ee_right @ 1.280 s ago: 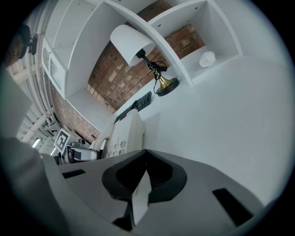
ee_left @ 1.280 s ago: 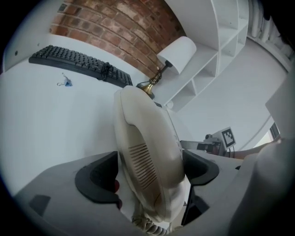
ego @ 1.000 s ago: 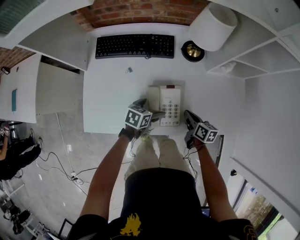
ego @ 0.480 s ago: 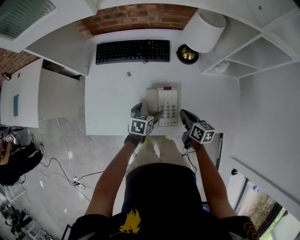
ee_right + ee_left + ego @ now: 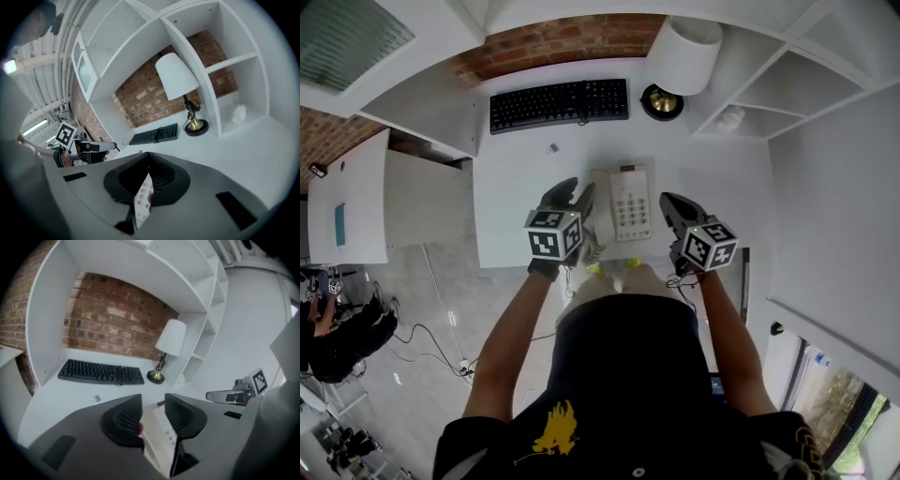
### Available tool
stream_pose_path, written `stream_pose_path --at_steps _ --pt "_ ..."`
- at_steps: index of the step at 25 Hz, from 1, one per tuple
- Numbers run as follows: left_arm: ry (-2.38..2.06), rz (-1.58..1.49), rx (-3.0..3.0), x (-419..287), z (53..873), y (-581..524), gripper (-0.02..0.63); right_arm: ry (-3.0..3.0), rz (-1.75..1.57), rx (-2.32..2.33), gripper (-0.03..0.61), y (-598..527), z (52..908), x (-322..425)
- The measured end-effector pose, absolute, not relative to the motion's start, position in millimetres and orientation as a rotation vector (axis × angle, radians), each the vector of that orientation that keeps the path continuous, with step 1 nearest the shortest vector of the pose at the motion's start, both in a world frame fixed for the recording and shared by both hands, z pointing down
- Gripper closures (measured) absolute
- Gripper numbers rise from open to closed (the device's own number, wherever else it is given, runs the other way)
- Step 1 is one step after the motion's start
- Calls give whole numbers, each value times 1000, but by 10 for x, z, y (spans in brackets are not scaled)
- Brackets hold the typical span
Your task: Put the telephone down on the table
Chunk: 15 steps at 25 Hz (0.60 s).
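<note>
Left gripper (image 5: 153,399): jaws part-way closed and clamped on the telephone (image 5: 630,202). The left gripper view shows the white body wedged between the two ribbed pads (image 5: 124,419). Both press on it, and the keypad (image 5: 165,427) face is turned toward the right-hand pad.

Change: a second ago these jaws stood wide open against the telephone's left side, with the set lying flat on the tabletop (image 5: 520,173). They have just been closing, and the closing ended on the body. Grasp made, on the left side only.

Right gripper (image 5: 149,164): jaws fully together, same as before. A thin strip of keypad shows in the slit between its pads. Cannot tell whether it nips an edge or merely sits beside the set. In the head view it is at the telephone's right edge.

Position: telephone is between the two grippers, near the front edge of the tabletop and well short of the keyboard (image 5: 560,104). In the left gripper view it sits canted in the jaws rather than flat, so I judge the left side is raised. The head view does not settle whether the whole base is clear of the tabletop.

Meaning for task: set is in hand, not yet put down. Remaining, as I read it: lower it until the base rests level, then open the left jaws. The hold is one-sided, so watch for swinging or slipping in the pads.
</note>
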State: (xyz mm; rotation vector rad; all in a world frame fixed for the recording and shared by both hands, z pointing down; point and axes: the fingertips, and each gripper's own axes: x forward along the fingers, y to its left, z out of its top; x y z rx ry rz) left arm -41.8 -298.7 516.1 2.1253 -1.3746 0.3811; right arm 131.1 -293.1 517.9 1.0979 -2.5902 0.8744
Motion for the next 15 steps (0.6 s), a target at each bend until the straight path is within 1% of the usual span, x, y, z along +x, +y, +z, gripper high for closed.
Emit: stream_pose_path --at_steps 1,2,3,4,9,15 --pt "-1373 332 2167 -404 4970 -3013 499 -2613 824 1102 581 -2967 5049 1303" --pt "-1368 285 2209 -389 4779 -3024 546 -2634 771 1107 581 -2999 4914 1292" --pt "-1367 248 2251 -378 4595 -3031 578 -2654 721 1114 581 -3031 4776 1279" --pt "-1373 225 2295 -372 4422 -3034 595 -2673 675 1121 581 -3063 4637 1264" --pt "-1501 259 2494 -440 3795 -2995 595 -2776 493 1150 581 -3166 3977 1191" --pt "-1638 232 2515 -645 3429 -2908 595 -2831 307 1220 581 -3196 3417 1239"
